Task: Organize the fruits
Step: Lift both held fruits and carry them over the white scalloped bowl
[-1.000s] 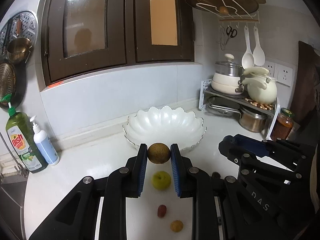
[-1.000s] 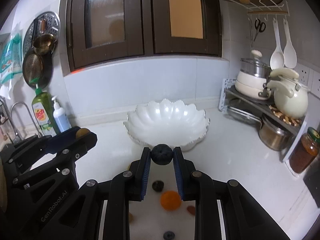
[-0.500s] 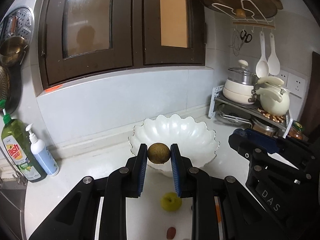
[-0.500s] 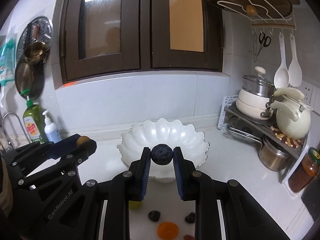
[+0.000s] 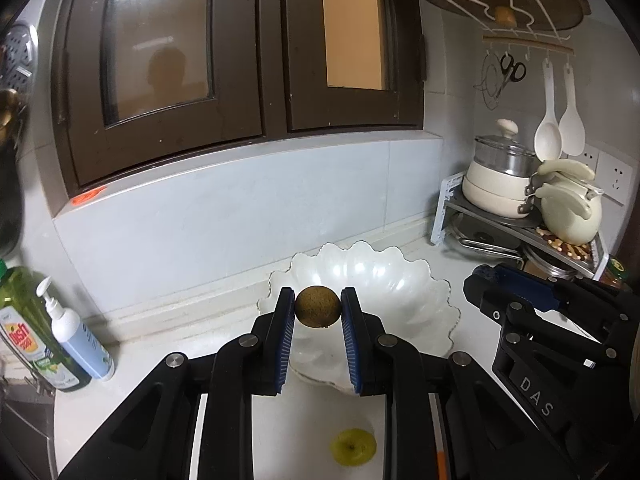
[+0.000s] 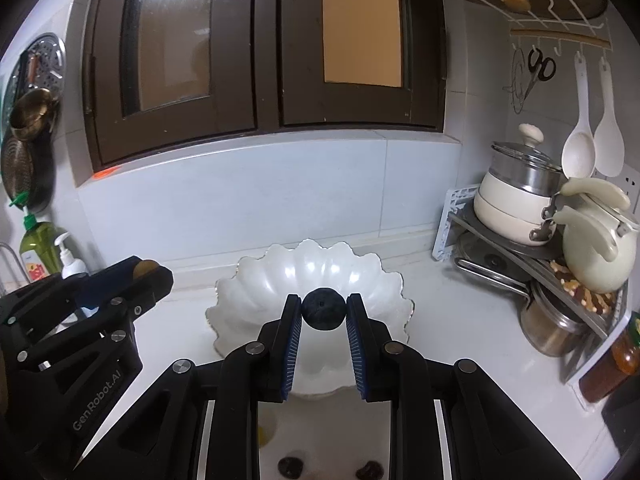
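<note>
My left gripper is shut on a round brown fruit, held over the near rim of a white scalloped bowl that looks empty. My right gripper is shut on a dark blue round fruit above the same bowl. Each view shows the other gripper alongside: the right gripper at the bowl's right, the left gripper at its left. A yellow-green fruit lies on the white counter below the left fingers. Two dark small fruits lie on the counter under the right fingers.
A green dish soap bottle and a white pump bottle stand at the left by the wall. A corner rack at the right carries a cream pot and a kettle; a jar stands beside it.
Both grippers have moved toward the bowl with their fruits still held; the bowl now lies right under the fingertips and the loose fruits on the counter have slid toward the bottom edge.
</note>
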A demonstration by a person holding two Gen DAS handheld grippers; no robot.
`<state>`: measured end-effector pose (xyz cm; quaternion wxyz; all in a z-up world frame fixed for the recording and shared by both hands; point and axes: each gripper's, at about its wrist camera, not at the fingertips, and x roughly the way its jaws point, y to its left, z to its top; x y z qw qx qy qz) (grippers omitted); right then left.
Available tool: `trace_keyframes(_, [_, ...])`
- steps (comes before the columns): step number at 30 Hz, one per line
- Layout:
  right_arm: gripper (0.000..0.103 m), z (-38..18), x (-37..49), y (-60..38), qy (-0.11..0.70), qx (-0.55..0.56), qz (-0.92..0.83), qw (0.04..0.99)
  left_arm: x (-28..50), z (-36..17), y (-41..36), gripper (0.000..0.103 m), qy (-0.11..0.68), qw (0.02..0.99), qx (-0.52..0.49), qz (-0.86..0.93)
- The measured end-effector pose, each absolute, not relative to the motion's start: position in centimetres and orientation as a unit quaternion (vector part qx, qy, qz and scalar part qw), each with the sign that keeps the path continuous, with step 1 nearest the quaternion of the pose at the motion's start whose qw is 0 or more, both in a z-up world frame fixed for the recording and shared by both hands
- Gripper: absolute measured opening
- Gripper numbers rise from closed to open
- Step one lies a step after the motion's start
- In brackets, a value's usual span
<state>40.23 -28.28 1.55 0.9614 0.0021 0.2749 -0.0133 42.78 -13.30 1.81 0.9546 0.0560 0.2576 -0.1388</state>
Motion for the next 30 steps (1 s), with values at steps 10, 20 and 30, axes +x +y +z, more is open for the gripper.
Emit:
trace_keyframes(10, [0.024,1.5,45.0,-29.7,0.309,-0.014,-0.023,0.951,48.1,1.7,-15.9,0.024,0.294,0.941,0.085,-0.141])
trace_keyframes(20, [0.024,-1.3,50.6,-30.8,0.375,-0.024,-0.024,0.926,52.8,-0.3,-17.8,0.024,0.344,0.923,0.101,-0.136])
trace_keyframes(30, [0.024,-3.7,54.8,-31.3,0.419,-0.046,-0.035,0.906,57.7,-3.5,-18.4,0.024,0.408,0.897,0.106,-0.130])
